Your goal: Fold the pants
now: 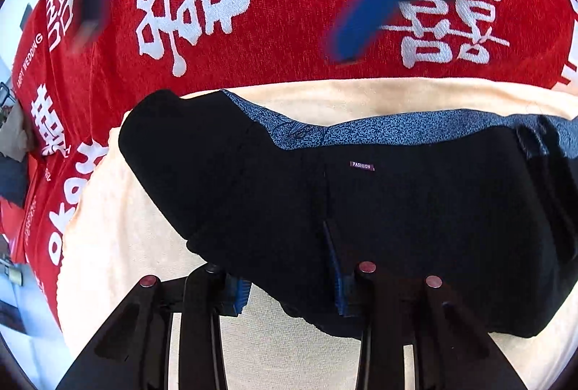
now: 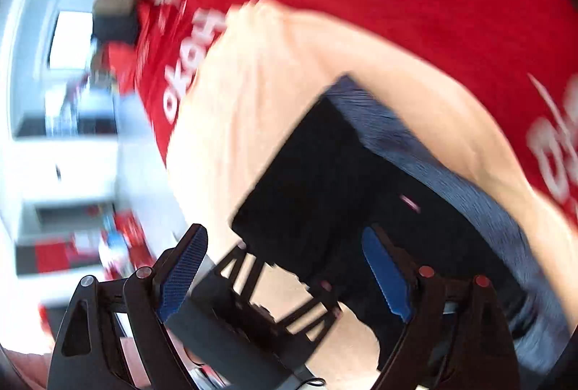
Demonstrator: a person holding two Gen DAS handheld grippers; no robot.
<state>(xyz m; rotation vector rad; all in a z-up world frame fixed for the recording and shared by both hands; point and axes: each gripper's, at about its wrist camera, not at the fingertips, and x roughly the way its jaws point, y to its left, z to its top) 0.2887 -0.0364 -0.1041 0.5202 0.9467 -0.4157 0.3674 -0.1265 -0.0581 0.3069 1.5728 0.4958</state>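
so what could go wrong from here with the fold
1. The left gripper has its jaws open around the near edge of the black pants; closing now might pinch the cream towel underneath too.
2. The right gripper, jaws open, appears motion-blurred above the pants, so it could catch and disturb the fold.
3. The blue patterned lining peeks out along the far edge, so the layers look uneven.

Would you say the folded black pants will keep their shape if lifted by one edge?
Probably not: the black pants look soft, with rounded folds that sag over the cream towel, so they would likely droop and unfold. The knit-looking cloth seems unlikely to slip between the pads.
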